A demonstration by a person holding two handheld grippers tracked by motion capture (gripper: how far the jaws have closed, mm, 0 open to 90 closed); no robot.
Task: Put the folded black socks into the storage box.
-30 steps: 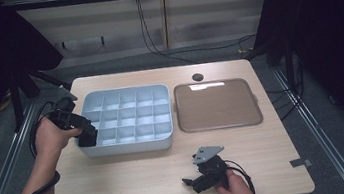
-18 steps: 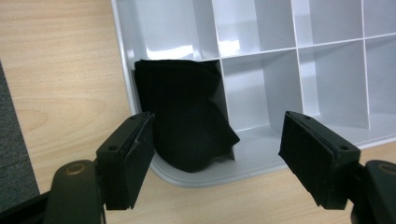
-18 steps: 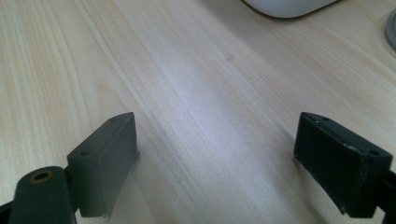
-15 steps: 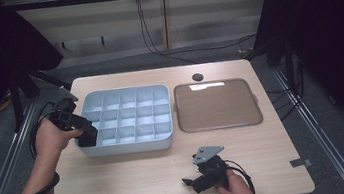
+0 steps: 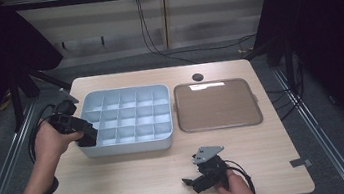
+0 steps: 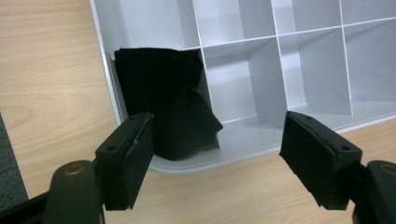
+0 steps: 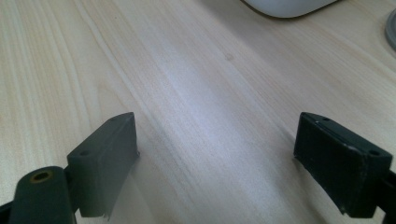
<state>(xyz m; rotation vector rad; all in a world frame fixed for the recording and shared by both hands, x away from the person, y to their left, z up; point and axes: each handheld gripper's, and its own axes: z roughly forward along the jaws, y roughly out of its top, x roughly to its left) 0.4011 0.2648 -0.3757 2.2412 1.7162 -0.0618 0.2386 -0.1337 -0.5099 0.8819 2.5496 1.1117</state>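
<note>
Left tool [image 6: 219,163] is seen held at the near-left corner of the organiser tray [image 5: 131,145], jaws spread wide w/ nothing pressed between them; its pads [image 6: 137,163] are flat, matte black, rectangular, w/ a small screw hole near each top edge. A black cloth [image 6: 168,102], soft and ribbed in texture, loosely folded, is seen stuffed upright in the tray's corner compartment, just beyond the left pad; whether pad and cloth touch cannot be told. The tray is pale grey-blue moulded plastic, smooth, rounded at the corners, divided by thin straight walls into square cells.

Right tool [image 7: 215,163] is held low over the counter [image 5: 121,184] near its front edge, well apart from the tray; jaws are likewise wide apart, nothing between them but bare wood-look surface; a grey three-cornered plate [image 5: 206,152] is carried on top of it. The counter is light laminate w/ fine lengthwise grain, rounded corners.

Beside the tray, to the right, a flat brown lid-like panel [image 5: 217,105] is laid, square w/ rounded corners and a raised grey rim, slightly glossy; a small dark round disc [image 5: 197,77] is seen beyond it.
</note>
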